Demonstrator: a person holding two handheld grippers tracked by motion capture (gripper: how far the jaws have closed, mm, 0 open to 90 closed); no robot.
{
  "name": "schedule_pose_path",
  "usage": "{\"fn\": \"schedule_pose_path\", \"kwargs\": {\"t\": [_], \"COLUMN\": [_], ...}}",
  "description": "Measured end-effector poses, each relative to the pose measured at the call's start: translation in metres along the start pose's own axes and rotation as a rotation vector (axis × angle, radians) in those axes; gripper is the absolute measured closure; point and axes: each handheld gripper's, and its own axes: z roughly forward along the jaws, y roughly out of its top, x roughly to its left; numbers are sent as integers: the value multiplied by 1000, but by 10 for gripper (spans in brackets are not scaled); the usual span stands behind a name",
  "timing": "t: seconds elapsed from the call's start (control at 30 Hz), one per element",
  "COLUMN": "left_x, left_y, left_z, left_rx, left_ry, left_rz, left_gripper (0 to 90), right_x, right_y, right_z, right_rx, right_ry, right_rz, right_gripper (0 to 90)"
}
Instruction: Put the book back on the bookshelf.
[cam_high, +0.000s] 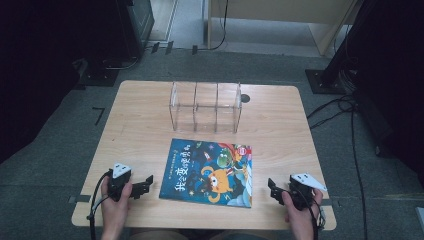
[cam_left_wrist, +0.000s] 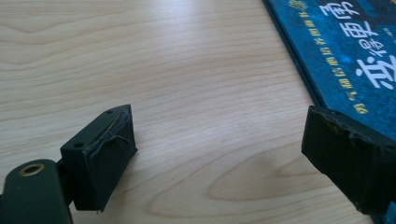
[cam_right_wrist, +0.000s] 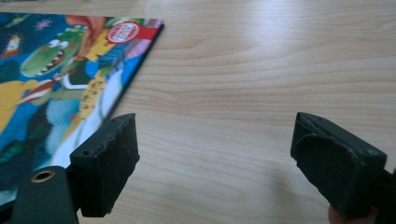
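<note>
Both my left gripper (cam_high: 142, 187) and right gripper (cam_high: 274, 190) rest wide open on the surface (cam_high: 140, 135), flanking the picture book (cam_high: 207, 172), clear divider box (cam_high: 205, 106) far behind.

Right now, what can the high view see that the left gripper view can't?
The high view alone takes in the clear plastic organizer with its three compartments behind the book, the floor cables, both hands, the right gripper, and the book's whole cartoon cover. The left gripper view alone gives a close look at the left gripper, its jaws spread wide over bare wood, their dark padding frayed, and the yellow characters along the book's edge. Both share the wooden table, the blue book and the left gripper.
</note>
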Motion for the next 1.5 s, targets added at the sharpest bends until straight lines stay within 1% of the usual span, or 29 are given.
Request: {"fn": "schedule_pose_path", "kwargs": {"t": [0.1, 0.13, 0.17, 0.2, 0.23, 0.3, 0.4, 0.43, 0.47, 0.5, 0.57, 0.6, 0.67, 0.7, 0.73, 0.77, 0.87, 0.97, 1.0, 1.07, 1.1, 1.13, 1.17, 1.2, 1.23, 1.3, 1.4, 1.43, 1.5], "left_x": [-6, -9, -14, -14, -16, -21, -30, -32, -35, -37, -43, -44, -47, -49, -50, -52, -56, -62, -64, -69, -70, -72, -71, -70, -68, -67, -65, -64, -64], "left_y": [1, 2, 3, 3, 3, 4, 6, 6, 7, 7, 7, 8, 9, 9, 10, 10, 10, 10, 10, 9, 9, 9, 9, 9, 9, 9, 9, 9, 8], "left_z": [3, 4, 6, 6, 7, 9, 13, 14, 15, 16, 18, 18, 20, 20, 21, 21, 23, 24, 25, 25, 26, 26, 26, 26, 25, 25, 24, 24, 24], "left_rx": [-3, -4, -1, -1, 0, 3, 6, 9, 10, 9, 3, 6, 10, 15, 16, 17, 14, 11, 8, 10, 10, 9, 9, 7, 5, 1, -5, -4, -7], "left_ry": [-21, -29, -38, -38, -45, -60, -69, -70, -76, -101, -125, -127, -138, -142, -142, -150, -166, -187, -192, -209, -209, -199, -201, -210, -220, -224, -230, -233, -236], "left_rz": [-6, -3, 7, 7, 7, 11, 33, 43, 42, 33, 38, 47, 49, 55, 59, 63, 63, 64, 69, 85, 90, 91, 85, 71, 56, 43, 30, 27, 23], "left_gripper": [101, 102, 101, 102, 102, 102, 101, 102, 102, 102, 101, 101, 100, 100, 100, 100, 101, 125, 134, 143, 148, 147, 147, 147, 150, 179, 191, 193, 195], "right_x": [10, 14, 20, 20, 24, 31, 43, 45, 48, 50, 55, 57, 59, 61, 61, 61, 60, 60, 61, 61, 60, 59, 56, 54, 51, 40, 38, 39, 40], "right_y": [2, 3, 3, 3, 3, 3, 3, 3, 3, 2, 2, 2, 2, 2, 2, 3, 3, 2, 2, 2, 2, 1, 1, 1, 1, 1, 1, 0, 0], "right_z": [4, 6, 10, 10, 13, 17, 24, 26, 28, 31, 35, 38, 41, 43, 43, 44, 46, 49, 49, 49, 49, 49, 49, 49, 49, 50, 49, 48, 47], "right_rx": [5, 7, 10, 10, 11, 11, 17, 18, 21, 20, 22, 28, 32, 26, 26, 25, 17, 4, 5, 2, 2, 3, 5, 6, 10, 40, 48, 39, 35], "right_ry": [24, 35, 53, 53, 62, 99, 130, 132, 132, 134, 132, 140, 145, 141, 141, 144, 167, 213, 218, 208, 211, 211, 225, 237, 255, 309, 314, 305, 301], "right_rz": [-3, 2, 8, 8, 7, 12, 19, 17, 16, 14, 21, 35, 43, 52, 52, 57, 93, 140, 149, 160, 176, 192, 224, 254, 299, 423, 433, 425, 427], "right_gripper": [151, 153, 153, 153, 151, 151, 151, 152, 159, 170, 196, 217, 248, 335, 335, 378, 437, 493, 503, 516, 536, 554, 555, 566, 581, 629, 658, 663, 668]}}
